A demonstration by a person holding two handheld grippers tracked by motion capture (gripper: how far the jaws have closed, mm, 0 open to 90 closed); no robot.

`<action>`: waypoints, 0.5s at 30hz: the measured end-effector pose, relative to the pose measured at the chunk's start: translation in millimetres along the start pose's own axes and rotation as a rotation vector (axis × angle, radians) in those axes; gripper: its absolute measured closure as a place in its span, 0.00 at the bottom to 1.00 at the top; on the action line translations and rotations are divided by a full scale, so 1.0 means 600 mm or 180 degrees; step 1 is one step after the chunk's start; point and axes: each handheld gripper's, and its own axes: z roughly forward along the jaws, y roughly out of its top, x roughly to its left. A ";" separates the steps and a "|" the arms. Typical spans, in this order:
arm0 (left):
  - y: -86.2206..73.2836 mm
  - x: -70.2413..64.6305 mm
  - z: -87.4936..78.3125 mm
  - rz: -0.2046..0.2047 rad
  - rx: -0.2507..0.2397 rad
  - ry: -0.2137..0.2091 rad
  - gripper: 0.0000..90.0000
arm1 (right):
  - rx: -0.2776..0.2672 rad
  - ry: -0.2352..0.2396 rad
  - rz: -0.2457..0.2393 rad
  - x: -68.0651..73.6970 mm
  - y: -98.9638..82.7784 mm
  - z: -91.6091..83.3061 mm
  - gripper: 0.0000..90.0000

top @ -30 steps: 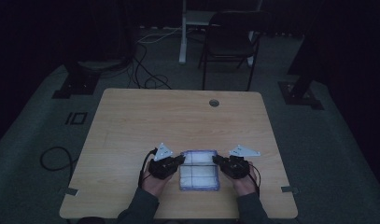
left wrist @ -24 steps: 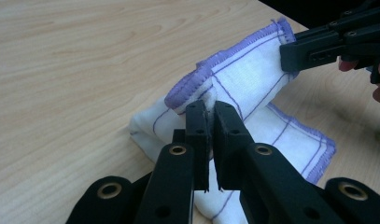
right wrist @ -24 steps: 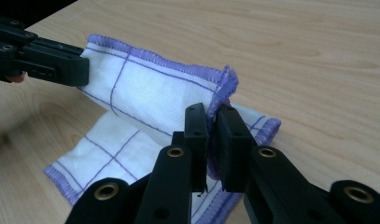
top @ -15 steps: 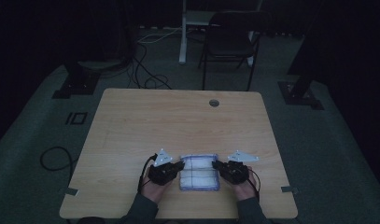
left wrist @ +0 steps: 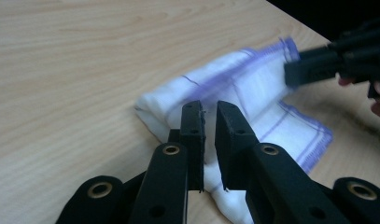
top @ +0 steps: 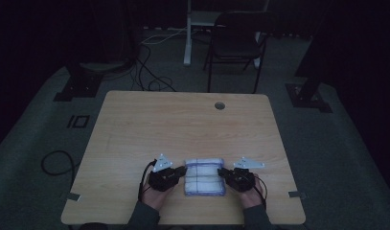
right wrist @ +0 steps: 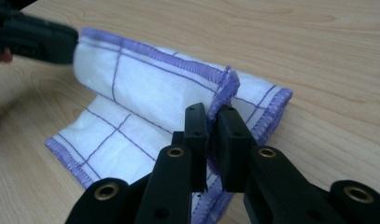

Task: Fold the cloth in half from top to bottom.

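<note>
While your right gripper (right wrist: 213, 114) pinches the purple hem of the folded cloth (top: 204, 176) at the table's (top: 183, 124) near edge, your left gripper (left wrist: 208, 116) has just been opening, jaws slightly parted with no cloth clamped, so that side looks released.

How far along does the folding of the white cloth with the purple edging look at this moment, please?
The cloth already lies folded over on the table, its top layer short of the near edge. The right gripper pinches the purple hem; the left gripper has just been opening, a narrow gap between its fingers. Probably left: release and perhaps one more fold.
</note>
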 end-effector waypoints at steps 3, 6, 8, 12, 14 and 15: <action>0.009 0.014 0.001 -0.0078 -0.0064 0.0044 0.91 | 0.0024 0.0008 0.0001 0.001 -0.003 0.001 0.93; 0.019 0.027 0.013 -0.0107 -0.0005 0.0038 0.91 | 0.0021 0.0020 0.0003 0.001 -0.004 0.000 0.92; 0.023 0.034 0.024 -0.0099 0.0058 0.0013 0.91 | 0.0013 0.0036 0.0006 0.001 -0.005 -0.002 0.90; 0.026 0.038 0.043 -0.0062 0.0146 0.0015 0.92 | -0.0010 0.0056 0.0018 -0.001 -0.008 -0.004 0.81; 0.022 0.036 0.048 -0.0056 0.0180 0.0002 0.92 | -0.0013 0.0049 0.0028 -0.002 -0.009 -0.005 0.74; 0.022 0.036 0.048 -0.0056 0.0180 0.0002 0.92 | -0.0005 0.0053 0.0030 -0.003 -0.010 -0.006 0.72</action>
